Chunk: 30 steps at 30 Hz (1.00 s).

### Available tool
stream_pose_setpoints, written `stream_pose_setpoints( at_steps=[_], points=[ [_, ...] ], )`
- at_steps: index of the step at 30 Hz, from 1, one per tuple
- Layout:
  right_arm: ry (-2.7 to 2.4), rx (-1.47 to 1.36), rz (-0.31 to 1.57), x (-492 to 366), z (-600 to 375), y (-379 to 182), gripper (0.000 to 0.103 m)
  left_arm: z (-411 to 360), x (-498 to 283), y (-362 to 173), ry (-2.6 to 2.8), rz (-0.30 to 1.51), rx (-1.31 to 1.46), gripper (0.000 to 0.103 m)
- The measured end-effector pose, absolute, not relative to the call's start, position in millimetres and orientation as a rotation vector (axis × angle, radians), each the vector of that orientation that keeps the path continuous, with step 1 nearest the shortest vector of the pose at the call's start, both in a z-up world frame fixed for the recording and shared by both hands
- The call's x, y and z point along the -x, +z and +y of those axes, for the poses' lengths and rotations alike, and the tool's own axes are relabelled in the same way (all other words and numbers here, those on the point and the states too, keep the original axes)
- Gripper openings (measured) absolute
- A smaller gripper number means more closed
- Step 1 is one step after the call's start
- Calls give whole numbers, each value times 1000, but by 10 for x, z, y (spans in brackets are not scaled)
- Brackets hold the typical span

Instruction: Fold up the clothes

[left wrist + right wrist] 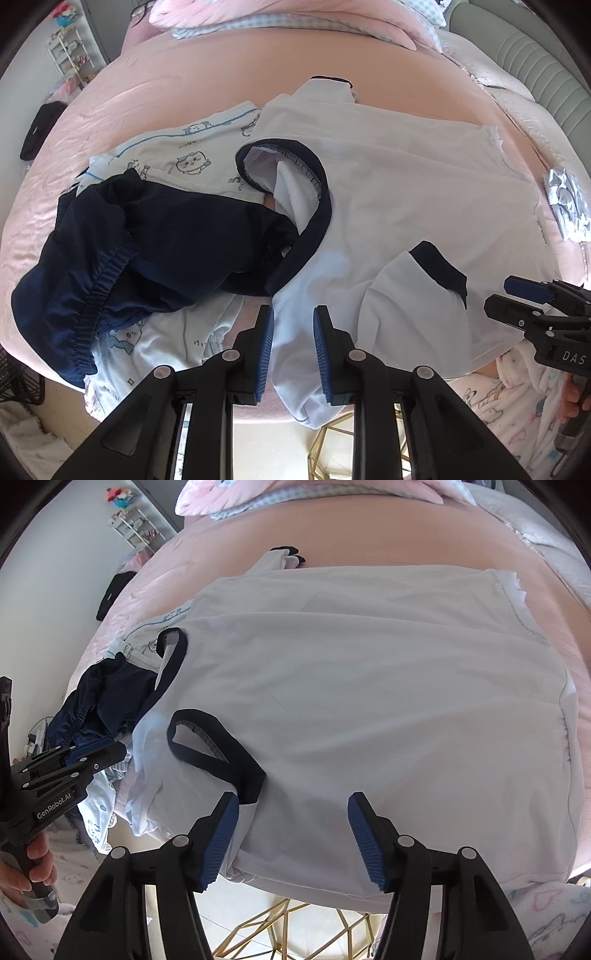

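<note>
Left gripper (293,350) pinching near edge of white shirt (369,701), which is lying spread on pink bed (147,110). Right gripper (293,834) standing spread over near hem, gripping nothing. You're lining up fold: keep hem taut, sleeve (417,291) tucked flat.

Left gripper (293,354) is hovering over the near edge of the bed (184,96), jaws nearly closed with white T-shirt (406,184) fabric lying between them; can't tell if the pads are pinching it. Shirt is lying spread out, navy collar (314,206) and navy sleeve cuff (439,266) showing. Navy shorts (147,243) are sitting bunched beside it on cartoon-print pyjamas (192,155). Right gripper (532,302) is poking in at the right edge
</note>
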State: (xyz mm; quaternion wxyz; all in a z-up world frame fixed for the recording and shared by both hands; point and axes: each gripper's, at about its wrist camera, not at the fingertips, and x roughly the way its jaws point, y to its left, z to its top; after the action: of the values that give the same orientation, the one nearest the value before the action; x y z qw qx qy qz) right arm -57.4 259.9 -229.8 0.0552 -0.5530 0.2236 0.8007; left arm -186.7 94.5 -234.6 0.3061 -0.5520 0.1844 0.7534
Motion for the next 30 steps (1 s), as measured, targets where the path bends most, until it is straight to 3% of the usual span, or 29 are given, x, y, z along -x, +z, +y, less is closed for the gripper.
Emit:
stream_pose_setpoints(
  at_steps=[3,5,7,30],
  points=[
    [2438,1698,618,578,2533,-2288,61,975,1759,-2358,1980,506,1465,27],
    [2443,1712,589,584,2493,-2295,61,1027,1665,-2377,1979,561,1448,44],
    [2437,1724,572,588,2468,-2319,61,1062,1557,-2390,1972,590,1427,48],
    [2348,1829,361,343,2116,-2382,62,504,1225,-2628,2093,584,1522,48]
  ],
)
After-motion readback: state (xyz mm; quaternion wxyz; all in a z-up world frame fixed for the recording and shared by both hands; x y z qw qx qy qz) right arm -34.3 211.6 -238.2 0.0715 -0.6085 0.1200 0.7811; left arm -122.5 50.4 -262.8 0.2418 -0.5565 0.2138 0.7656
